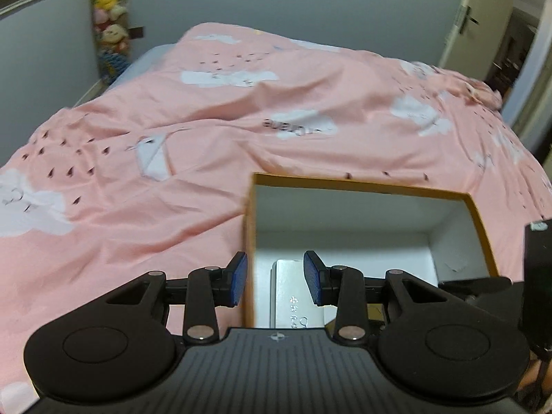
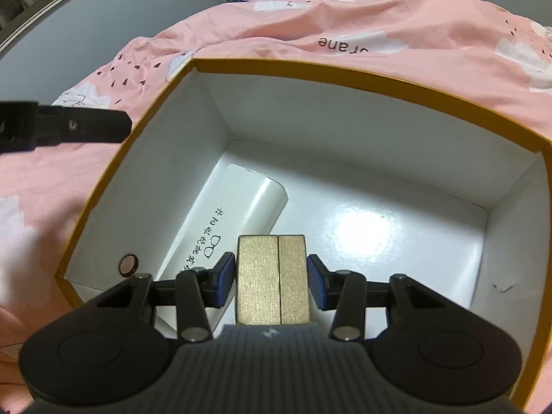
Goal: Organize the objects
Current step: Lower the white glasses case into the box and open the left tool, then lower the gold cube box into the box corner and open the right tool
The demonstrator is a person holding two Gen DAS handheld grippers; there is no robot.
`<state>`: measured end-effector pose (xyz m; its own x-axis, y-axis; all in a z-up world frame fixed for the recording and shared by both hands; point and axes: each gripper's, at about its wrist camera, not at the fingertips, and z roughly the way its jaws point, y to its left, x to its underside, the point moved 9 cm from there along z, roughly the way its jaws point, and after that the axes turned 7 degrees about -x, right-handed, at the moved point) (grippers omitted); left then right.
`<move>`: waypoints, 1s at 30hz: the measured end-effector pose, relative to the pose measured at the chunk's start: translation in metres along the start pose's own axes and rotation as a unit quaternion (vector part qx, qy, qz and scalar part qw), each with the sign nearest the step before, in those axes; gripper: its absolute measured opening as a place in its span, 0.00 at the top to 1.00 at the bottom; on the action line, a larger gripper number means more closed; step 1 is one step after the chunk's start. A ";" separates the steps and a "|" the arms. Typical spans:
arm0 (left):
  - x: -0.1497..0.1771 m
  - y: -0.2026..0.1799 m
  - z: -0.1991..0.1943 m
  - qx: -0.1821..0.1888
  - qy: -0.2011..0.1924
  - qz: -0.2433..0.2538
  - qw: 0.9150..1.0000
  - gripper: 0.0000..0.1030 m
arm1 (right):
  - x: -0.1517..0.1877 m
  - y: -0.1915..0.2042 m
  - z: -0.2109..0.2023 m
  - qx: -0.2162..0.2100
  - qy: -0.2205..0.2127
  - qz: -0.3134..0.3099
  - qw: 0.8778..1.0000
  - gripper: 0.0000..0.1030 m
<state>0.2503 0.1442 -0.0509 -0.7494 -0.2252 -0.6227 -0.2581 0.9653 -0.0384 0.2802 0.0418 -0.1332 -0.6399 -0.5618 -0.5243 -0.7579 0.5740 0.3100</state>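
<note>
An open box (image 2: 345,79) with an orange rim and white inside lies on the pink bed cover; it also shows in the left wrist view (image 1: 362,186). A white glasses case (image 2: 227,217) with black print lies on its floor, also seen in the left wrist view (image 1: 296,296). My right gripper (image 2: 271,281) is shut on a gold block (image 2: 271,279) and holds it over the box's near side. My left gripper (image 1: 276,281) is open and empty, straddling the box's left wall. Part of it shows in the right wrist view (image 2: 82,126).
The pink duvet (image 1: 172,158) with white clouds covers the bed all around the box. Plush toys (image 1: 110,24) hang at the far wall. A door (image 1: 483,17) stands open at the far right.
</note>
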 end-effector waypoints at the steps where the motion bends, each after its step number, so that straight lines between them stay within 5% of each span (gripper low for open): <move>1: 0.000 0.002 0.003 0.000 0.002 -0.003 1.000 0.59 | 0.000 0.002 0.001 -0.005 0.003 0.002 1.000 0.54; 13: 0.014 0.019 0.024 0.007 0.033 -0.034 0.999 0.59 | -0.001 0.012 0.011 -0.057 0.035 0.041 0.997 0.55; 17: 0.014 0.020 0.030 0.022 0.044 -0.045 0.998 0.59 | -0.015 0.027 -0.001 -0.017 -0.005 -0.102 0.995 0.55; 20: 0.015 0.021 0.034 0.022 0.051 -0.048 0.997 0.61 | -0.027 0.043 -0.007 0.017 -0.039 -0.239 0.970 0.55; 23: 0.017 0.022 0.040 0.021 0.059 -0.055 0.996 0.63 | -0.038 0.057 -0.005 0.038 -0.063 -0.355 0.932 0.55; 30: 0.017 0.026 0.047 0.030 0.063 -0.075 0.995 0.66 | -0.047 0.072 0.019 0.054 -0.075 -0.514 0.853 0.55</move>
<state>0.2591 0.1719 -0.0989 -0.7769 -0.3789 -0.5029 -0.3389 0.9247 -0.1733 0.2582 0.1209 -0.1008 0.3860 -0.7227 -0.5733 -0.8870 -0.1199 -0.4460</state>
